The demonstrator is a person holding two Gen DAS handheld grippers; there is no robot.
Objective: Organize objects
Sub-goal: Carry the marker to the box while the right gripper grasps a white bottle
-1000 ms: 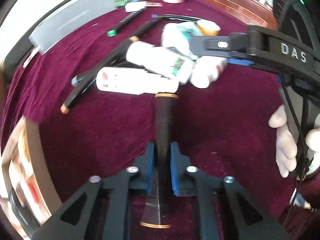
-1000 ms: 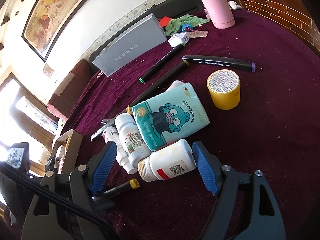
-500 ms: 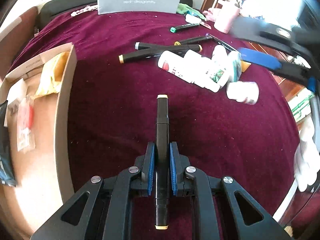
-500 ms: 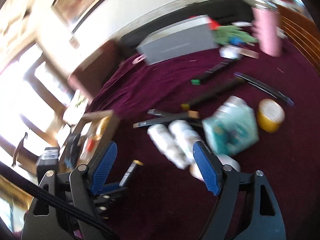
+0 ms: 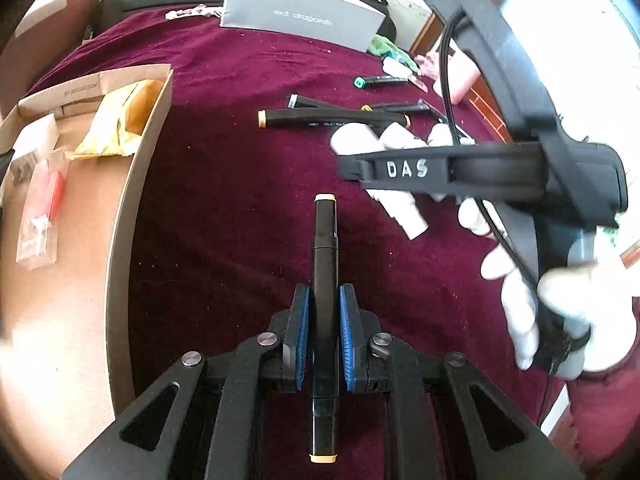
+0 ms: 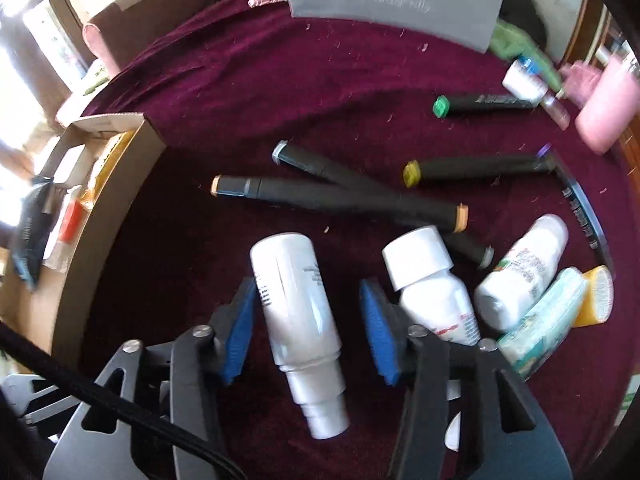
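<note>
My left gripper [image 5: 324,332] is shut on a black marker [image 5: 325,248] with tan end caps, held above the maroon cloth beside the cardboard box [image 5: 136,184]. In the right wrist view my right gripper [image 6: 308,330] hangs over a lying white bottle [image 6: 298,300]. Its jaws are closing with the bottle between the blue pads. The left pad is at the bottle's side and a narrow gap shows at the right pad. The right gripper's body [image 5: 404,168], held by a white-gloved hand [image 5: 560,308], crosses the left wrist view.
Two more white bottles [image 6: 436,292] [image 6: 520,272], a tissue pack [image 6: 548,316] and a yellow jar [image 6: 598,296] lie to the right. Several black markers [image 6: 340,196] lie behind. Further back are a grey box [image 6: 384,4] and a pink bottle [image 6: 608,108]. The cardboard box [image 6: 104,208] holds packets.
My right gripper has swung left across the pile and its jaws have narrowed around a white bottle. My left gripper carried the marker away from the pile toward the box, then held still.
</note>
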